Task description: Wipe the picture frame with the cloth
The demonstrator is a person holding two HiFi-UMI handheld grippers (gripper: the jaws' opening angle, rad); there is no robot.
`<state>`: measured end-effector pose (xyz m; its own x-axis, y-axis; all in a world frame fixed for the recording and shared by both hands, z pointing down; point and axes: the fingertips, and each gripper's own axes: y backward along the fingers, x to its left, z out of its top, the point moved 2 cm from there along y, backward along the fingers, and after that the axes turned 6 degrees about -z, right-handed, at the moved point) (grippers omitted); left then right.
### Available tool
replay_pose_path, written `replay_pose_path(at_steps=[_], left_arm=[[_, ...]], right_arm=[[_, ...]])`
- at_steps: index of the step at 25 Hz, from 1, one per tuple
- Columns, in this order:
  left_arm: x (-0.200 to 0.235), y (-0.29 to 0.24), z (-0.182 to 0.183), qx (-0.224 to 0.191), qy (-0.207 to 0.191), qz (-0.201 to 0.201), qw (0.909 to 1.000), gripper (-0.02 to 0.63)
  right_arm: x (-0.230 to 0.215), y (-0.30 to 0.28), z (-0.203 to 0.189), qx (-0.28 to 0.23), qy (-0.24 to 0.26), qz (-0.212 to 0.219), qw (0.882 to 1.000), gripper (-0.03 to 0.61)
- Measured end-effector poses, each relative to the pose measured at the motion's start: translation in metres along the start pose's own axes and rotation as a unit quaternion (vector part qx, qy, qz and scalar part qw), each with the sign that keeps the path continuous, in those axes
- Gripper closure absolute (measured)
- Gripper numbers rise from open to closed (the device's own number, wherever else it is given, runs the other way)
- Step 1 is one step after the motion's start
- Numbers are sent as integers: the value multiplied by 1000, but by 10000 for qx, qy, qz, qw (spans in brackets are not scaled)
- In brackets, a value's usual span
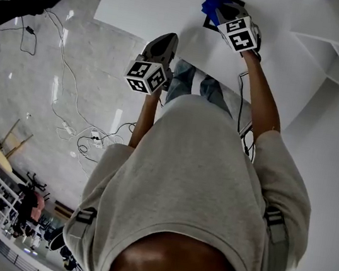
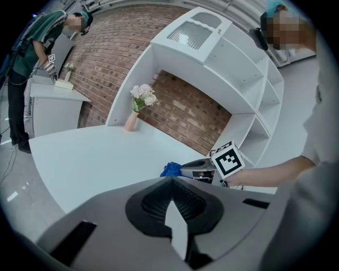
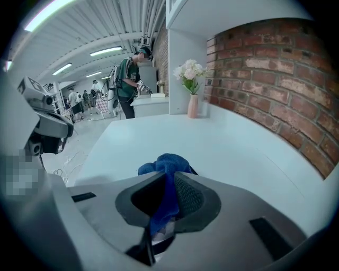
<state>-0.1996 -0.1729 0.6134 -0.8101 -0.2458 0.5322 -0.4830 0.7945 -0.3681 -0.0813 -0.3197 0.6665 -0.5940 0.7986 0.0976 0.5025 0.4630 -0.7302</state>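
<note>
Our right gripper (image 3: 168,177) clamps the blue cloth (image 3: 165,161) between its fingers. The head view shows most clearly the dark picture frame (image 1: 208,23) under those fingertips. Our left gripper (image 2: 172,182), fingers closed and empty, points towards them over the white table (image 2: 95,159). A brick wall (image 3: 275,79) stands beyond the fingertips.

Tongs (image 3: 169,177) clamped on blue cloth (image 3: 165,163) — white counter (image 3: 228,143), flower vase (image 3: 193,112) (far end)
</note>
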Motion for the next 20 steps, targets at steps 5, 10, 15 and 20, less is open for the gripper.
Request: replay_pose_path(at_steps=[5,10,15,20], left_arm=[[-3,-5,-2,32,-9,-40,10000,597],[-6,-9,-4,66,-4,-70,10000,597],[-16,-17,-4,97,-60,-178,9998,598],[-27,-25,-3,148,-117,-285,9994,597]], right_arm=[[-5,-3,-10,93,-91,5,9999,512],[-12,2,-19,144,-141,-19,9998,512],[-23,11,-30,190,-213,-104,9995,512],[-36,23,-39,218,-295,-222,9991,512]])
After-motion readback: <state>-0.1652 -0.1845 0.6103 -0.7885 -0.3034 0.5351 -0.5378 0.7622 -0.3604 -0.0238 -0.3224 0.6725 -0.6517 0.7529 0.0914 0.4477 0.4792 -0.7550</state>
